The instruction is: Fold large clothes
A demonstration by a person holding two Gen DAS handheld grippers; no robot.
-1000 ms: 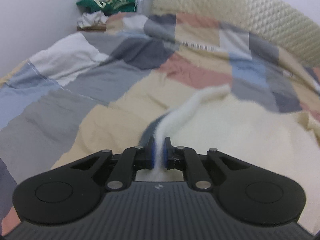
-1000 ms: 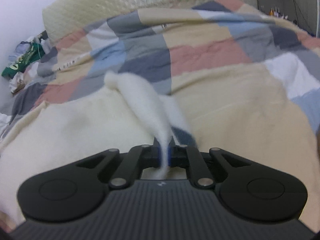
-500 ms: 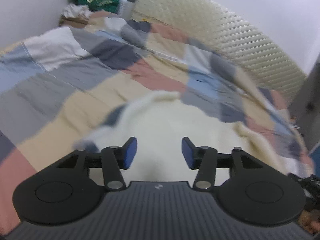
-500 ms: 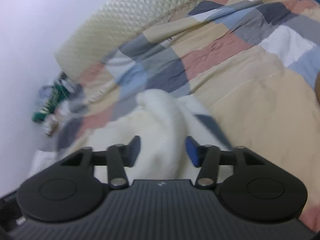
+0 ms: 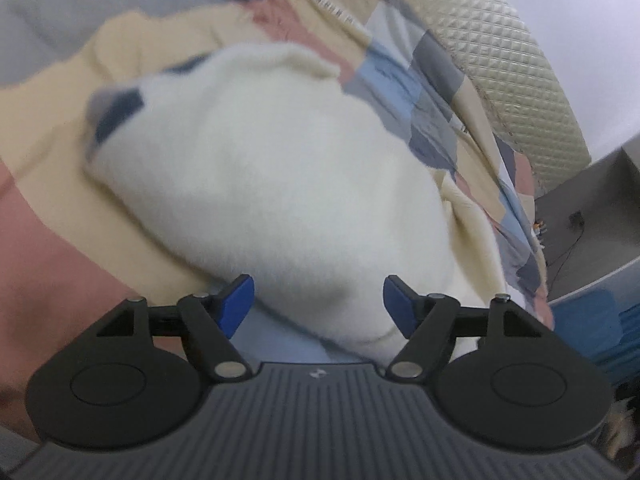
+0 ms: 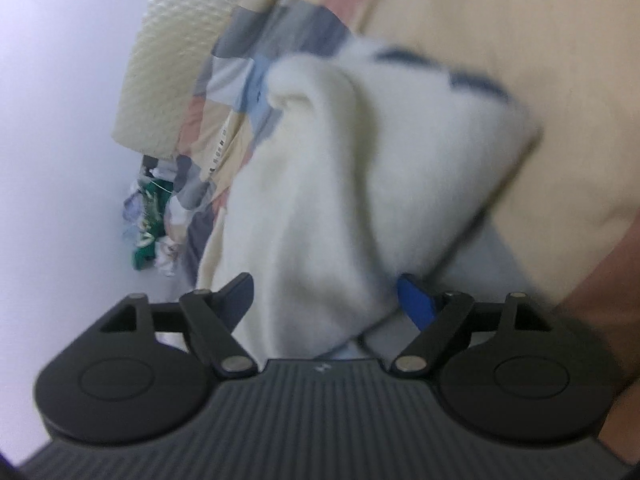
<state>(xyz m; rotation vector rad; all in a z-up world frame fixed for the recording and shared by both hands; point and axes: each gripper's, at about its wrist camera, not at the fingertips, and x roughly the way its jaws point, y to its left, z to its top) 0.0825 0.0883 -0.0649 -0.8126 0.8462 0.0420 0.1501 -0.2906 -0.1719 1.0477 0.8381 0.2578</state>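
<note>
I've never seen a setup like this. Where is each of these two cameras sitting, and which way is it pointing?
Left wrist view: sits on the left gripper, looking forward along its open blue-padded fingers at the white fleece garment on the patchwork quilt.
Right wrist view: sits on the right gripper, tilted, looking along its open fingers at the same garment; a clothes pile lies by the wall.
Shared: garment, quilt, cream quilted headboard.

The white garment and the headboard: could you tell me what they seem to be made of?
Garment: probably fleece or fuzzy knit, matte; its surface looks soft and nappy, though the frame is blurred. Headboard: seemingly padded cream leatherette, judging by diamond quilting with a slight sheen.
</note>
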